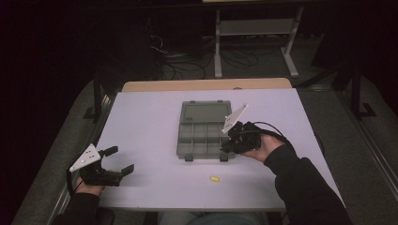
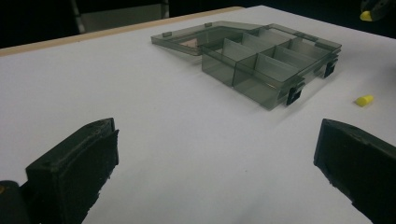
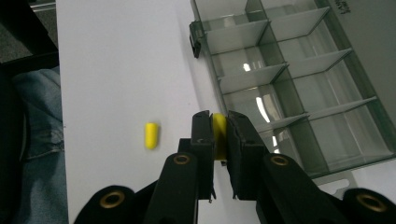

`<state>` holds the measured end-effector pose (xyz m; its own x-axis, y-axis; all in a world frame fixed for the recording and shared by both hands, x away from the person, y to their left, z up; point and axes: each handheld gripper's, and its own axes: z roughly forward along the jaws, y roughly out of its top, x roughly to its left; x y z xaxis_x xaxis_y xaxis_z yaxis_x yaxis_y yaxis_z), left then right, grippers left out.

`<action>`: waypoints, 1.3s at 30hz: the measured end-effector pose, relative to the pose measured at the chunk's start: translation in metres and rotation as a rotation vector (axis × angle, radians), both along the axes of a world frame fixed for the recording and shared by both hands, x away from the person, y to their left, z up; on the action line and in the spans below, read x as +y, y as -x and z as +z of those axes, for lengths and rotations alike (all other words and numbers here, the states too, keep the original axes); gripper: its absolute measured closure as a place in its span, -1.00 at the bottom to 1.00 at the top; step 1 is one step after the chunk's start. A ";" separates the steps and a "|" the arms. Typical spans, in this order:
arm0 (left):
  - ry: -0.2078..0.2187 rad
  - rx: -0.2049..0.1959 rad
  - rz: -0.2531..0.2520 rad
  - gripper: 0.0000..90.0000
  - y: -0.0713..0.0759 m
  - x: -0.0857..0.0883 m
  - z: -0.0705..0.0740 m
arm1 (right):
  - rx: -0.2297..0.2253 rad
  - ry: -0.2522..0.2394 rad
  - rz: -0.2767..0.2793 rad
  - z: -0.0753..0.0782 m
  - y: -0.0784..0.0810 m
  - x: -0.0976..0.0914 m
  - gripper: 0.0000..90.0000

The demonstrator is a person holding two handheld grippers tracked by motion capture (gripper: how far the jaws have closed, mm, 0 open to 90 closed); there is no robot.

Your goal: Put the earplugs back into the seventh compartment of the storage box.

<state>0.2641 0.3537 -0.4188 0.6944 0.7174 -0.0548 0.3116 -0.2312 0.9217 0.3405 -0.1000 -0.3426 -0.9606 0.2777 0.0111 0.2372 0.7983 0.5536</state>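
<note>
White bench [image 1: 155, 117] carries an open grey compartment box [image 1: 202, 131]. Right hand-held gripper [image 3: 219, 133] clamps a yellow plug [image 3: 219, 135] at the box's near right corner. Second yellow plug [image 1: 215, 178] lies loose before the box. Left hand-held gripper [image 1: 118, 160] spread wide, empty, well apart.

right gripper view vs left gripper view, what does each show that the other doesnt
The right gripper view alone shows its jaws clamped on a yellow plug, at the organiser box's near edge, and denim at the table's edge. The left gripper view alone shows wide-open jaws over bare table and the box's lid lying flat behind it. Both show the compartment box and a loose yellow plug on the table.
</note>
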 end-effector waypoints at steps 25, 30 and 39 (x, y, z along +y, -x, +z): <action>0.003 0.005 -0.006 -1.00 0.000 0.000 0.000 | 0.038 0.001 -0.071 -0.009 -0.038 0.009 0.78; 0.003 0.006 -0.007 -1.00 0.000 0.000 -0.001 | 0.046 0.009 -0.078 -0.014 -0.044 0.013 0.78; 0.008 0.003 -0.013 -1.00 0.000 0.000 0.000 | 0.064 0.021 -0.064 -0.020 -0.045 0.025 0.78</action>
